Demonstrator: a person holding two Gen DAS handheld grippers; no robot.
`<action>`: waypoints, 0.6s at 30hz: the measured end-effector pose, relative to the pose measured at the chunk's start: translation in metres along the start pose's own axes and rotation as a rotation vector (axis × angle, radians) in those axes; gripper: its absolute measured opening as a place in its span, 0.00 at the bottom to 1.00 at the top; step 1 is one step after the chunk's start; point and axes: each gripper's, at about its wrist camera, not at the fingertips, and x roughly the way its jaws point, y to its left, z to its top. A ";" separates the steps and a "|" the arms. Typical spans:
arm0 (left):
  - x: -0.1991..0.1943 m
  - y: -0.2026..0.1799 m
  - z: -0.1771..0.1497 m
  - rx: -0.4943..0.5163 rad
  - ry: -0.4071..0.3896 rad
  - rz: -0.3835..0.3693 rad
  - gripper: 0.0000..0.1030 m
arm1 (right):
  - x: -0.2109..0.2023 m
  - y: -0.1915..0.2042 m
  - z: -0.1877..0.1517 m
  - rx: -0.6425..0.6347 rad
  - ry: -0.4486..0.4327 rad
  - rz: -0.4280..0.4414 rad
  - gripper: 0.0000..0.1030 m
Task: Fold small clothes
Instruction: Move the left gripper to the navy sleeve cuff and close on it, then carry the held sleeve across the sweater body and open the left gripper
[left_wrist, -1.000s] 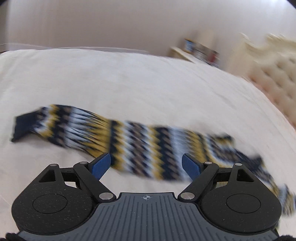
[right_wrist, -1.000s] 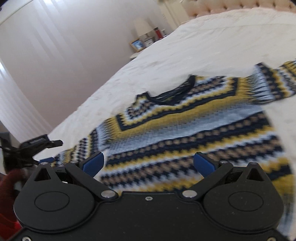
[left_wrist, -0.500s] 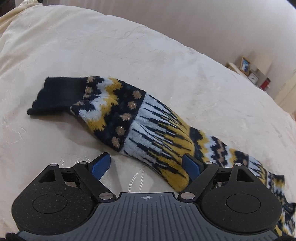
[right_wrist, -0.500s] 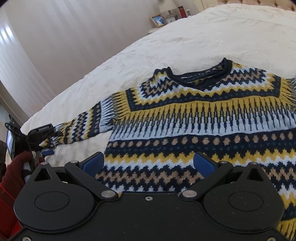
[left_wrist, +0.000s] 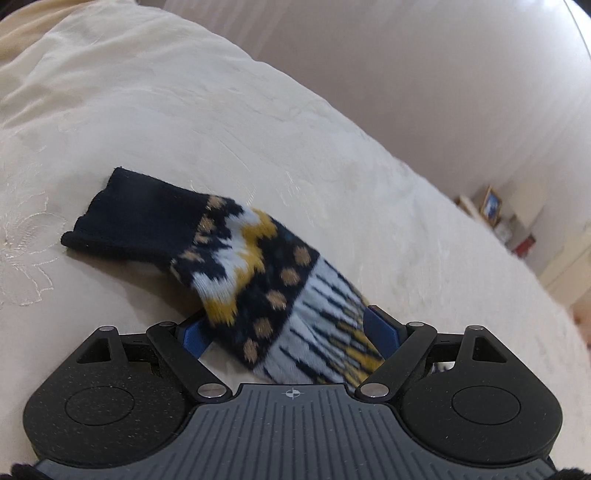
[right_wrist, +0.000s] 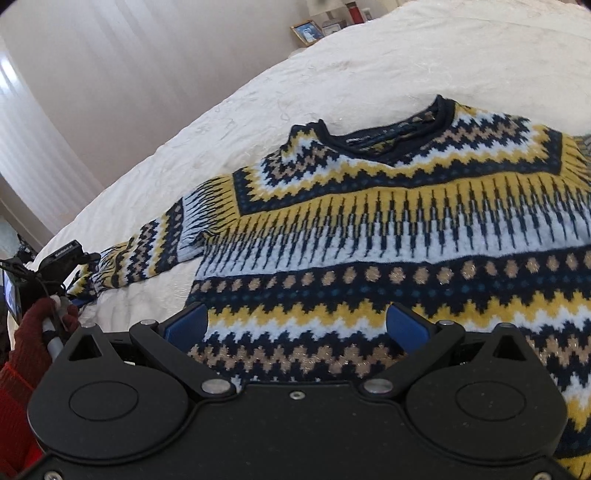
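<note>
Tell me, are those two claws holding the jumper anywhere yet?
No. The left gripper stands open around the sleeve; the right gripper is open over the sweater.

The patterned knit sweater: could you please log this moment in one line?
navy, yellow and white patterned knit sweater: flat on cream bedspread | sleeve: between open left gripper | right gripper: open over hem

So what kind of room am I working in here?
Most likely a bedroom: the sweater lies on a wide cream bedspread, a framed photo stands on what looks like a bedside table, and pale curtains hang behind.
</note>
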 end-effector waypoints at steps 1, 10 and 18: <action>0.001 0.003 0.001 -0.022 -0.003 -0.011 0.81 | -0.001 0.002 0.000 -0.017 -0.007 -0.007 0.99; -0.001 0.031 0.001 -0.143 -0.025 0.005 0.14 | -0.021 0.001 0.007 -0.005 -0.060 0.012 0.99; -0.035 -0.006 0.007 0.037 -0.072 0.001 0.05 | -0.042 -0.007 0.014 0.023 -0.089 -0.012 0.99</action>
